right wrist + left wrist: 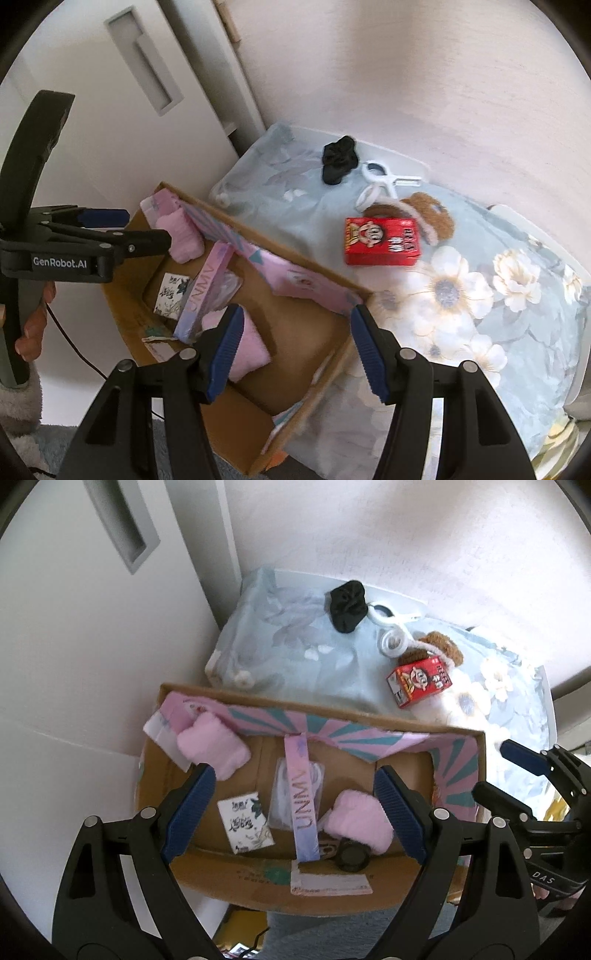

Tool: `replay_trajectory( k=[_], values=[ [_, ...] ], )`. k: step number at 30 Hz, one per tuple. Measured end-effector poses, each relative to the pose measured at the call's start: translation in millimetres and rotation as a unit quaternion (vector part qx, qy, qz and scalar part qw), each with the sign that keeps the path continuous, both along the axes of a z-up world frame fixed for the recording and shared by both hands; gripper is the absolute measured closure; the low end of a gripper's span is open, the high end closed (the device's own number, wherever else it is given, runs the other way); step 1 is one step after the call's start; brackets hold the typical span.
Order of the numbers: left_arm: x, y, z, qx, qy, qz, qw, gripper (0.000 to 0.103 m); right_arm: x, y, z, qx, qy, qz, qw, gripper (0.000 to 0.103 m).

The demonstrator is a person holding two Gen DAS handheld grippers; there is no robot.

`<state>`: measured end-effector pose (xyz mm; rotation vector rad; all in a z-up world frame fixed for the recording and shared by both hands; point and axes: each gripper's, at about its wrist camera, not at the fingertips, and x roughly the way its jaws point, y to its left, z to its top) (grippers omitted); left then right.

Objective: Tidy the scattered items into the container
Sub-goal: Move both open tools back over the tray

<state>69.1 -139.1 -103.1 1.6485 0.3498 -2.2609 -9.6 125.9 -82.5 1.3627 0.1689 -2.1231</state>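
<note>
Partly done: cardboard box (280, 354) holds several items; red carton (382, 242), black scrunchie (339, 158), white clip (380, 181) remain on bed. Both tools, left (293, 812) and right (295, 350), spread wide, empty.

We see our right hand-held gripper (293, 349), jaws spread wide, above the cardboard box (317, 384) holding pink socks (243, 350), while a red carton (382, 242), black scrunchie (339, 158) and white clip (384, 181) lie on the floral bedding (480, 314).

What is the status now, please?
Left gripper and right gripper open, empty, over cardboard box. Red carton, black scrunchie, white clip still on bedspread. Nothing blocking.
</note>
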Motion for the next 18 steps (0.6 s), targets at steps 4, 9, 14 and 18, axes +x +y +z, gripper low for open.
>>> replay_trajectory(
  k=[4,9,14,18],
  values=[
    [-13.5,-2.0,10.7,-0.002,0.011,-0.001,0.9999,0.015,-6.2,13.0,5.9,0.001,0.012,-0.011,1.0,0.047],
    [-33.9,-4.0,21.4,-0.009,0.021,-0.007,0.9997,0.015,-21.0,30.2,11.9,0.013,0.029,-0.021,0.999,0.047],
    [-65.1,-8.9,19.7,-0.008,0.026,-0.006,0.9996,0.015,-36.8,45.1,14.3,0.035,0.055,-0.014,0.998,0.047],
    [-99.5,-12.0,6.1,0.005,0.022,-0.002,0.9997,0.015,-57.2,56.9,6.0,0.065,0.067,-0.011,0.996,0.047]
  ],
)
